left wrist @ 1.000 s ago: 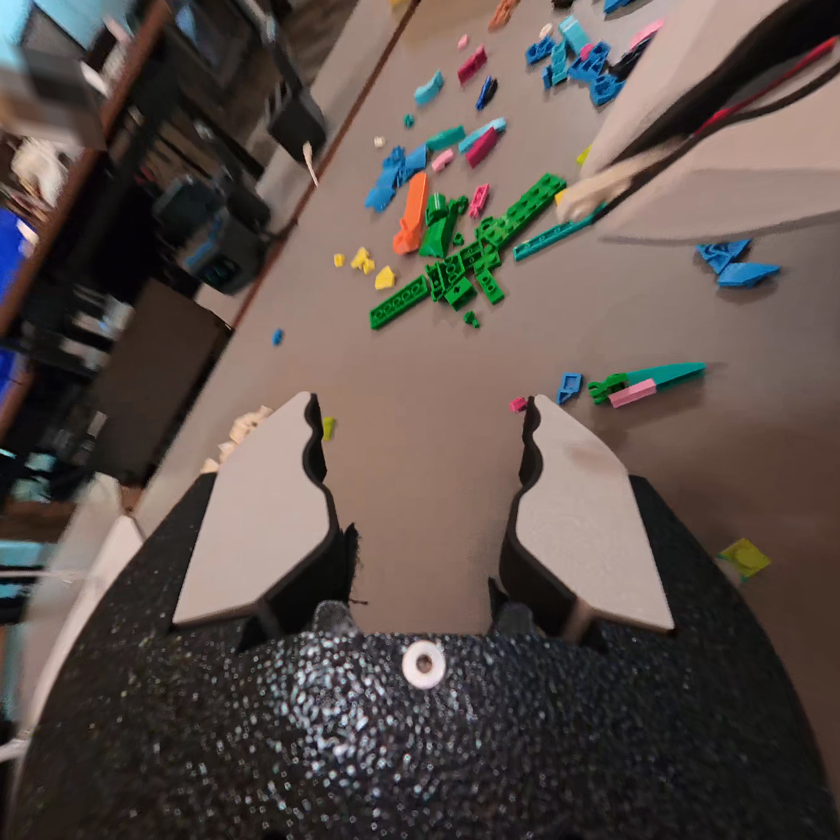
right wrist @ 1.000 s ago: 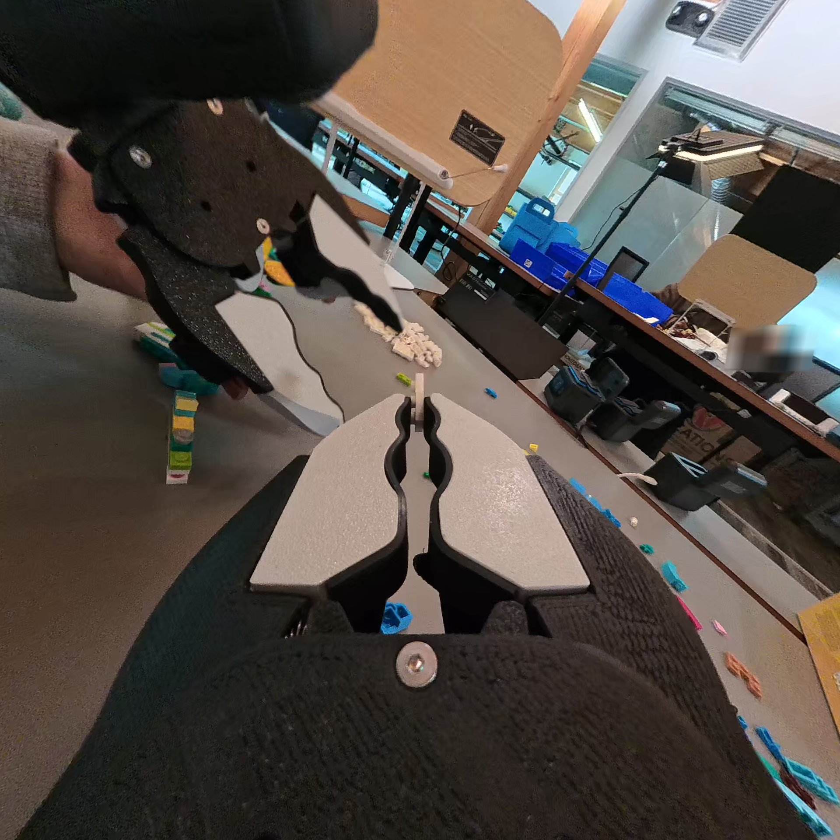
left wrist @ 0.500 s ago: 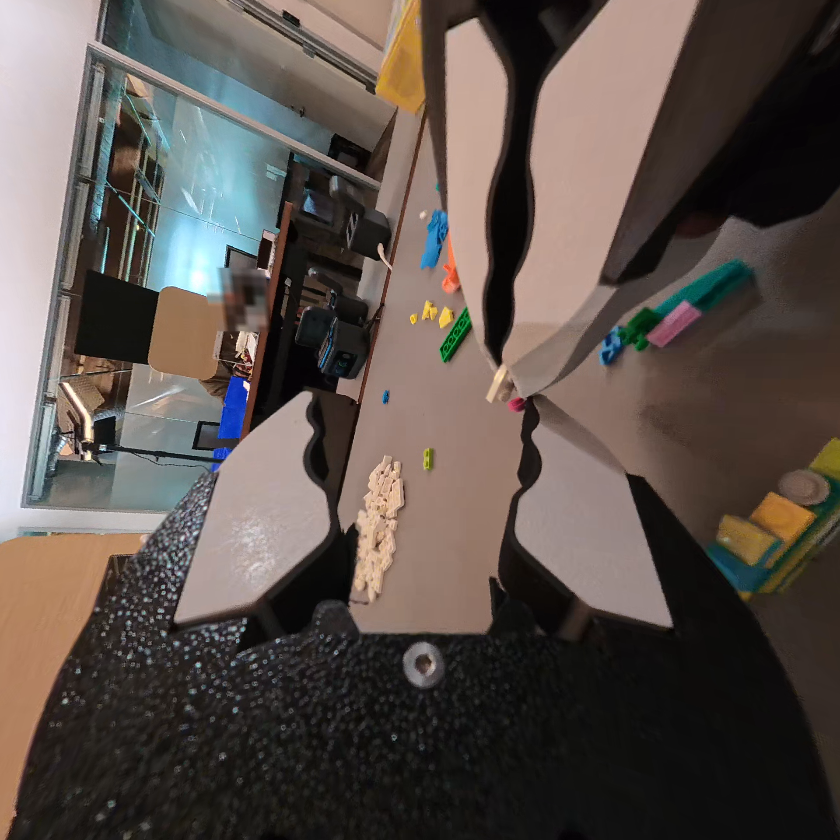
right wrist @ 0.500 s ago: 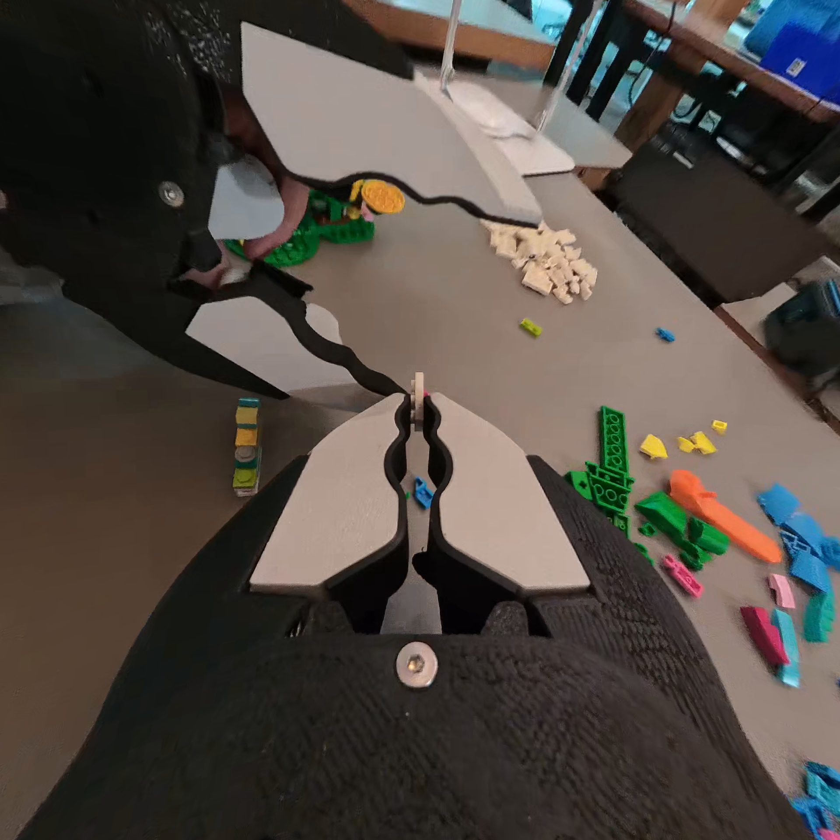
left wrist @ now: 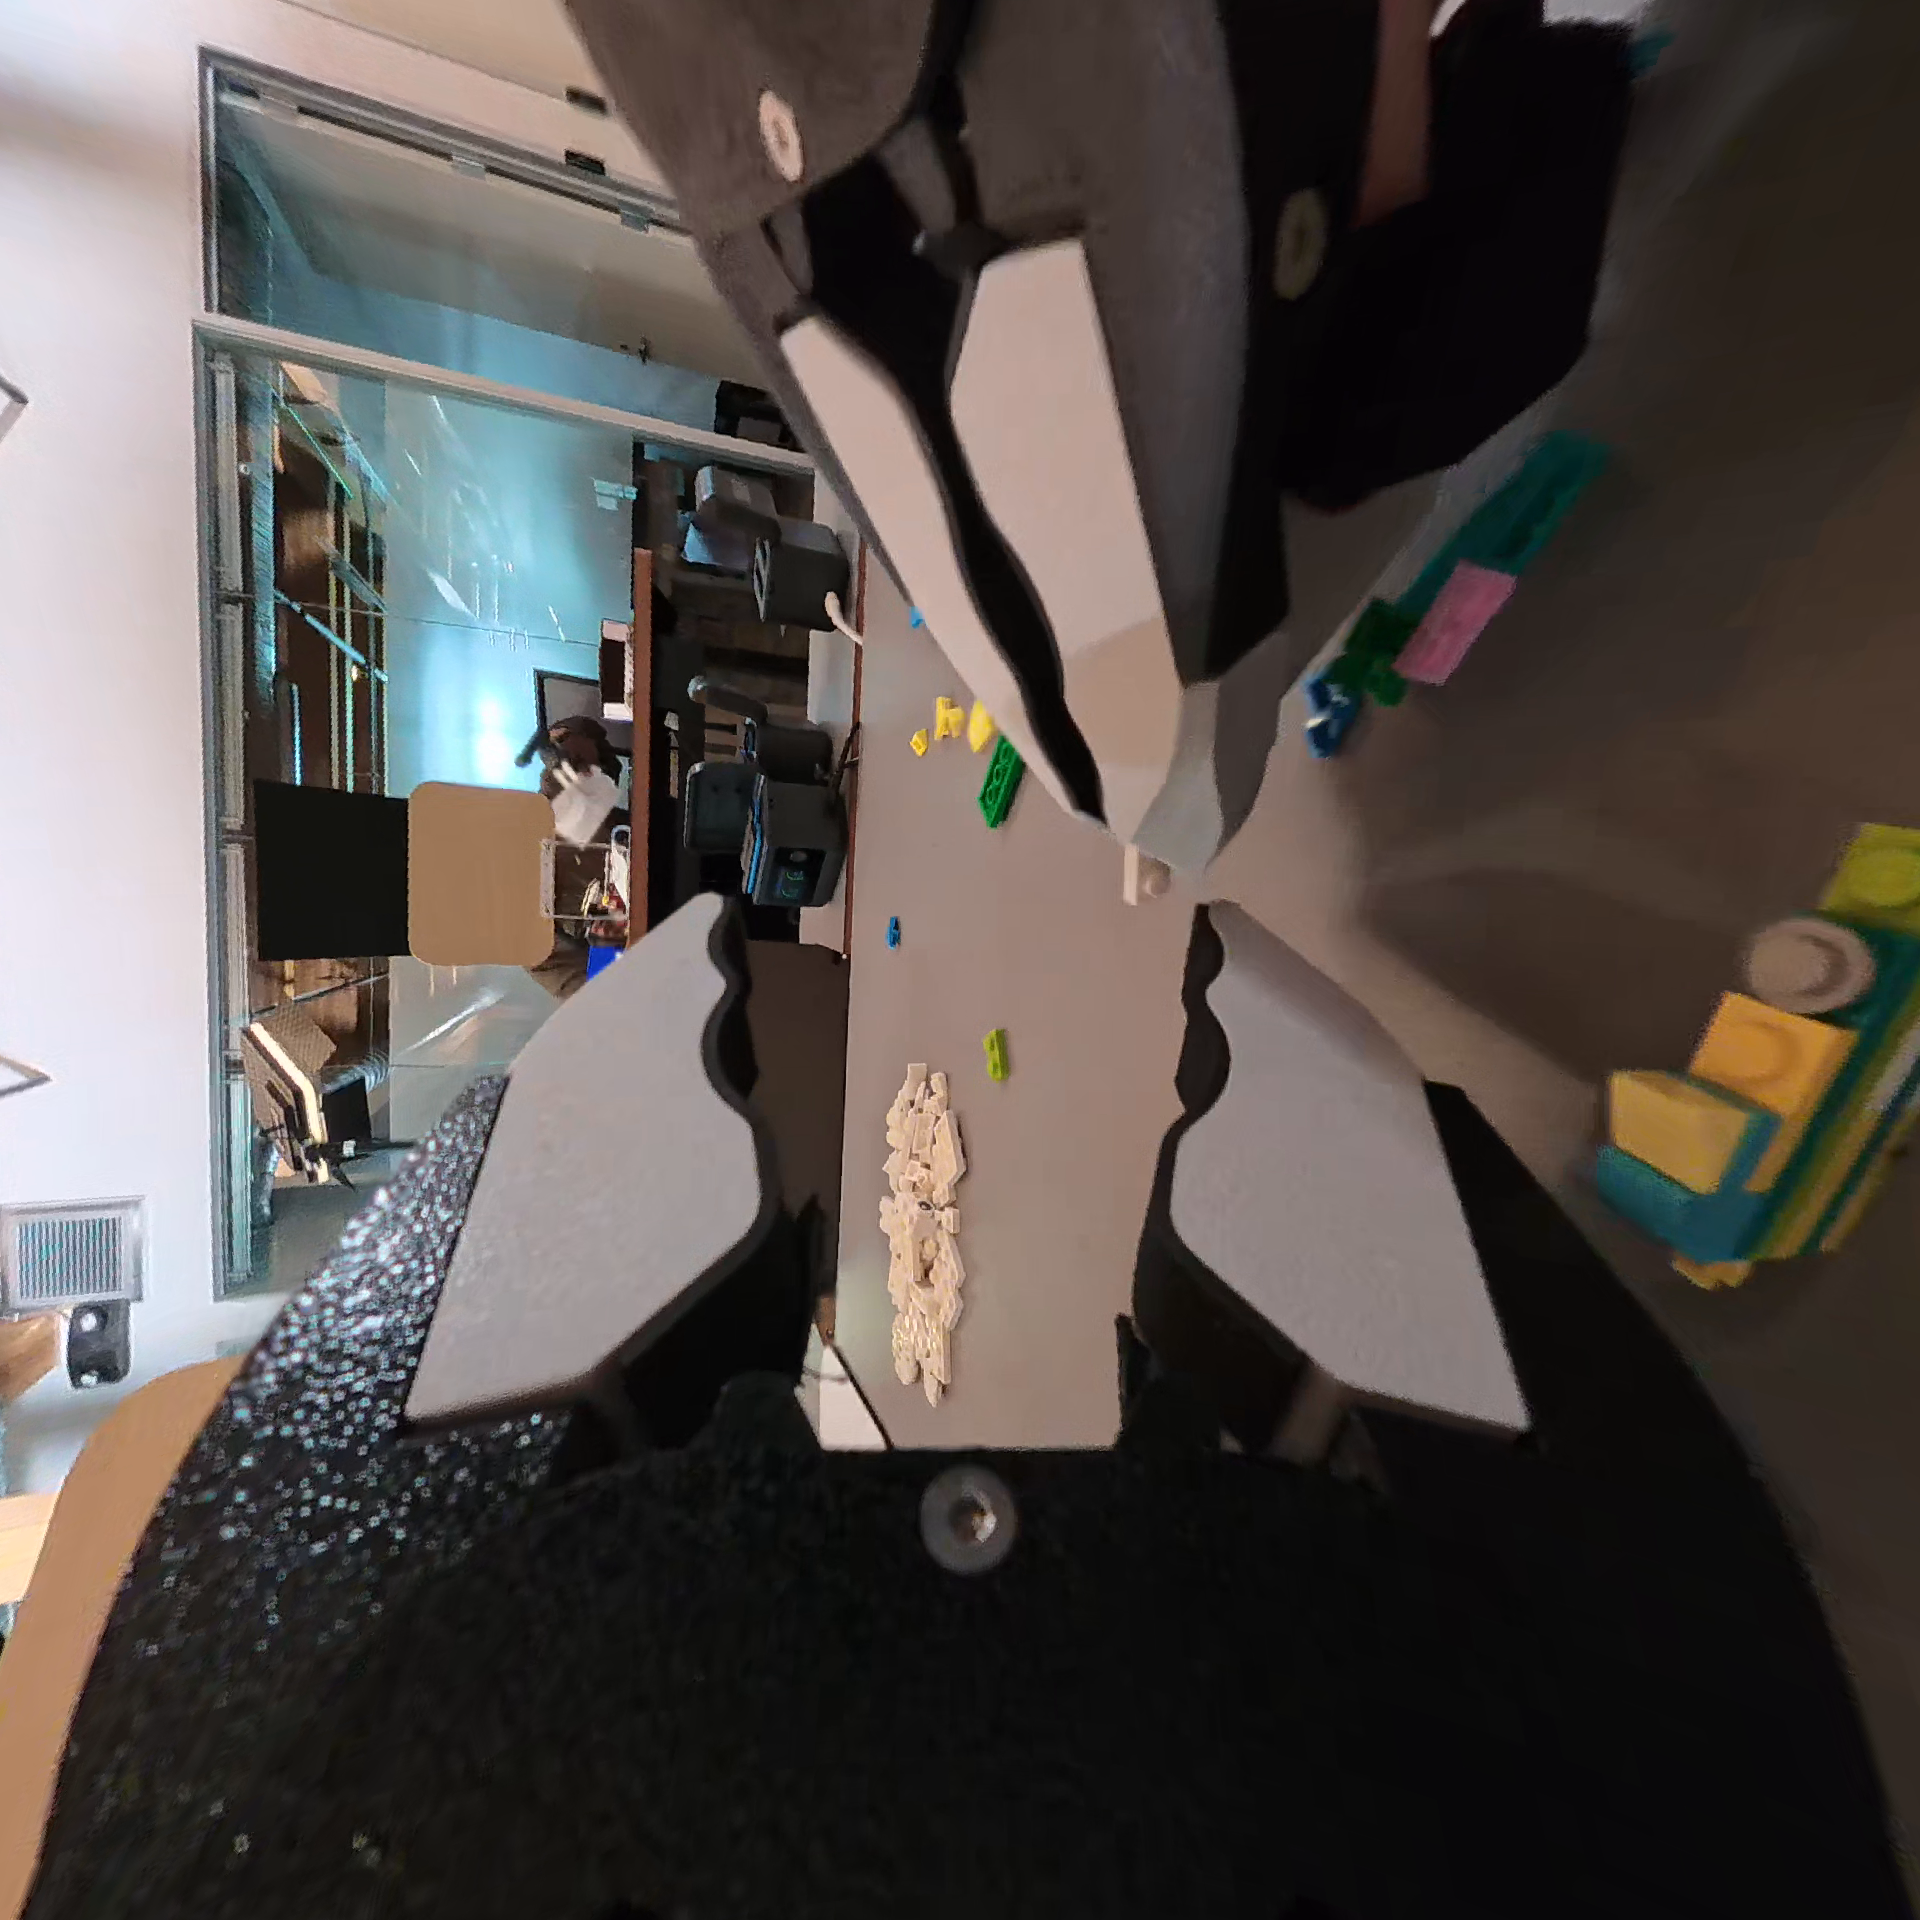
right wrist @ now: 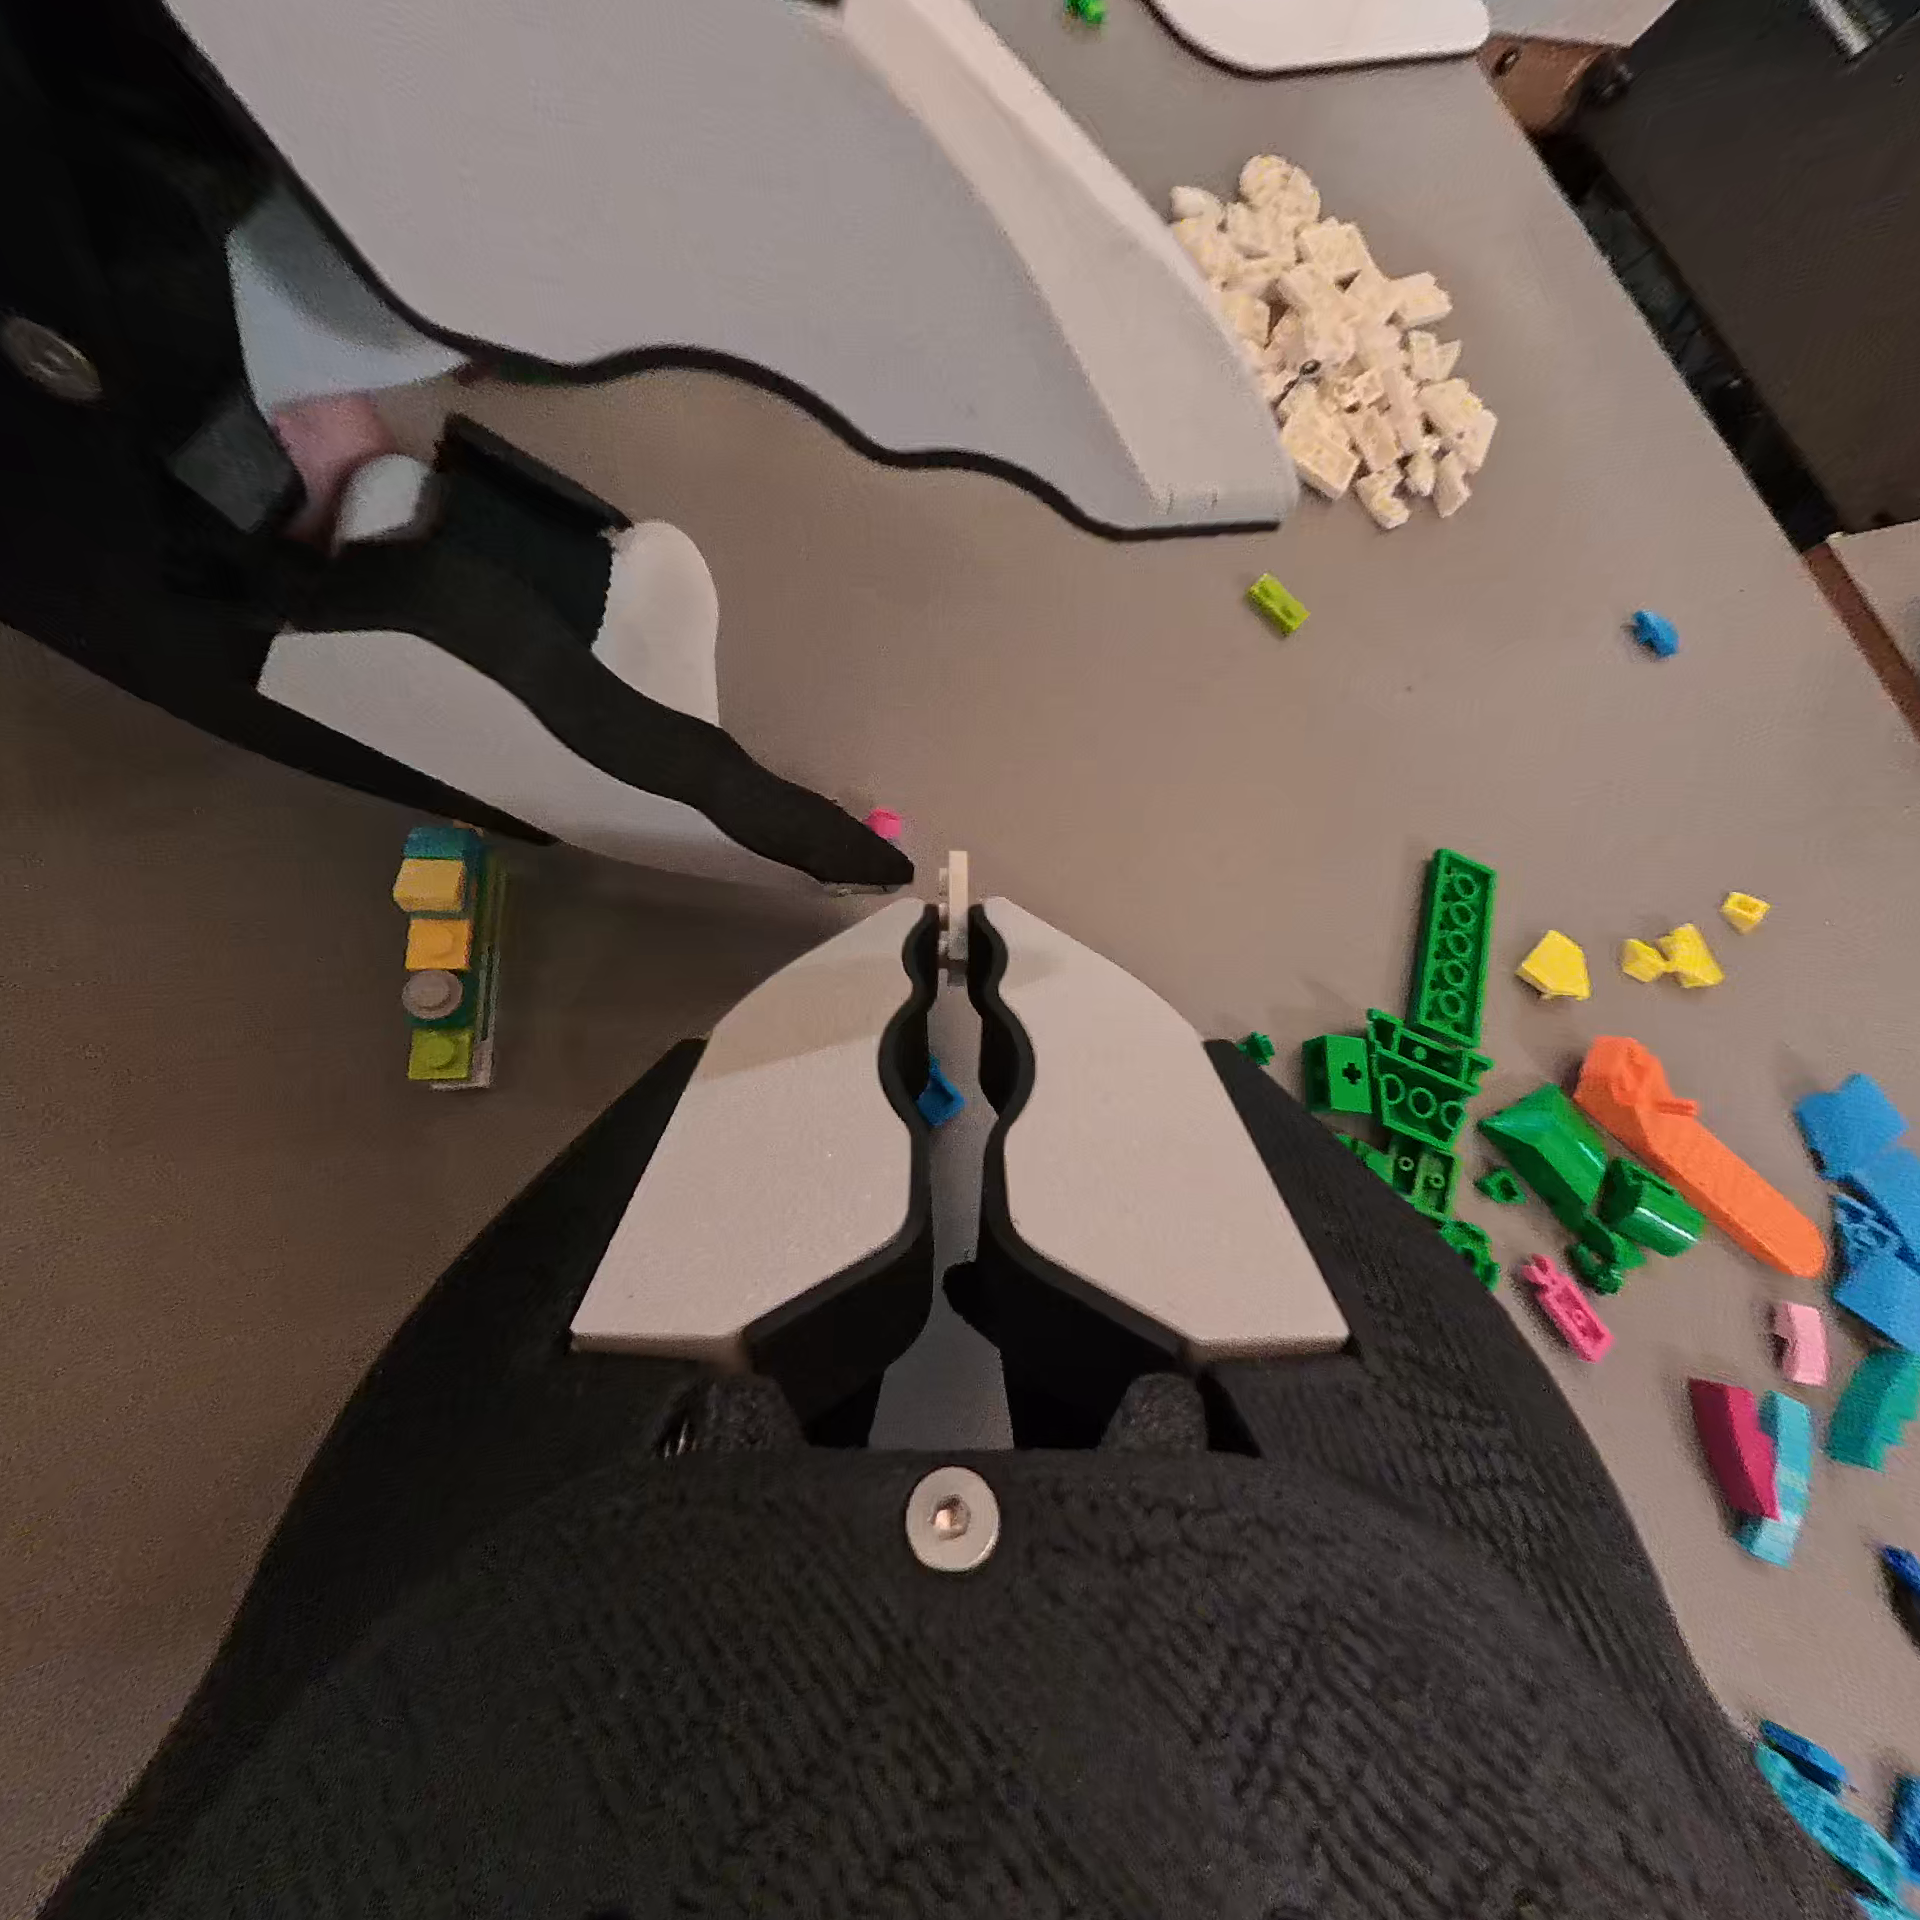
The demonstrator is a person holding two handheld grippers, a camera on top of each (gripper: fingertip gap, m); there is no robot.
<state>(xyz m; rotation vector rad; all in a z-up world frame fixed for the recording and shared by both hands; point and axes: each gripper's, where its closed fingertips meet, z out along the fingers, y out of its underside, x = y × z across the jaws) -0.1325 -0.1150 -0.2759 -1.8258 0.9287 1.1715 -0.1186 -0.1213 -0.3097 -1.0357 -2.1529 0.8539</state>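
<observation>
Left wrist view. The left gripper (left wrist: 961,914) is released, its two grey fingers (left wrist: 623,1174) spread wide with nothing between them but the grey table (left wrist: 1049,987) beyond. Just past its right fingertip hangs the right gripper (left wrist: 1138,831), coming in from the top, clenched on a small cream plate (left wrist: 1143,881) that protrudes from its tip. Between the spread fingers, farther off, a heap of cream bricks (left wrist: 925,1226) lies near the table's far edge, with a lime brick (left wrist: 995,1055) just beside it. To the right stands a built stack of bricks (left wrist: 1766,1091) — yellow, teal and lime, with a grey round stud on it. A teal-pink-green assembly (left wrist: 1455,613) lies farther along the table.

Right wrist view. The right gripper (right wrist: 954,914) grasps the cream plate (right wrist: 954,904) edge-on; both pads press its faces, and its upper end rises above the fingertips. The left gripper (right wrist: 1081,675) enters from the upper left, open; its lower fingertip (right wrist: 862,857) sits just beside the plate, and contact cannot be judged. A small pink stud (right wrist: 883,823) lies on the table just beyond that fingertip. The brick stack (right wrist: 447,956) lies to the left, well apart. Green bricks (right wrist: 1434,1070), an orange piece (right wrist: 1694,1174) and yellow bits (right wrist: 1621,956) lie scattered to the right — the cream heap (right wrist: 1351,332) toward the far right corner.
</observation>
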